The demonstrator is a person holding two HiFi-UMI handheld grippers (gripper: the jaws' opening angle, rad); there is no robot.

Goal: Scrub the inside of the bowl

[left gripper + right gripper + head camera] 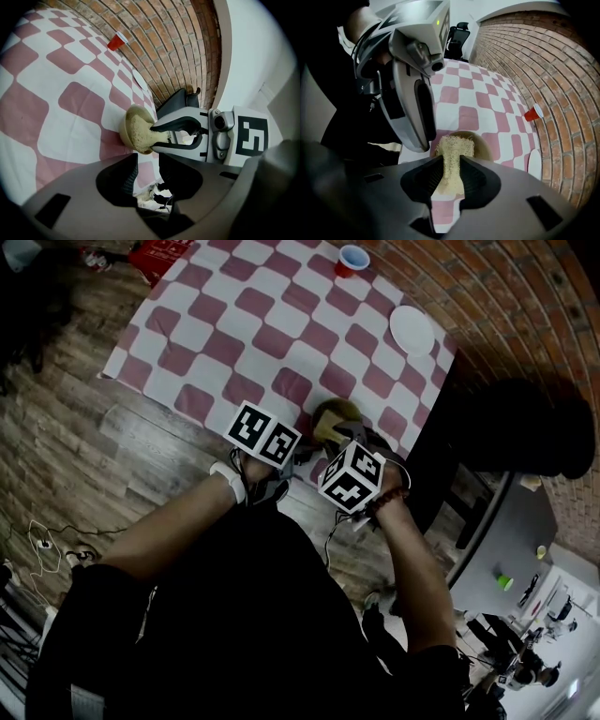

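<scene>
The bowl (pixel 486 143) sits at the near edge of the checkered desk (pixel 281 324). My left hand-held gripper (pixel 143 180) hangs spread beside it, seemingly empty. My right hand-held gripper (pixel 451 176) pinches the scrub pad (pixel 454 146) inside. Mid-scrub, I judge; next I should sweep round the wall.

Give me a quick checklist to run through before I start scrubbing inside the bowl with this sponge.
1. Sponge gripped: ok. The right claw is shut on the sponge.
2. Sponge in place: ok. Its free end sits inside the bowl.
3. Bowl steadied: not ok. The left claw is open with nothing between its jaws, and the bowl lies beyond it.
4. Bowl safely on the table: cannot tell. It sits close to the near edge.
5. Nearby items clear: ok. The red cup and white plate stand far from the bowl.
</scene>
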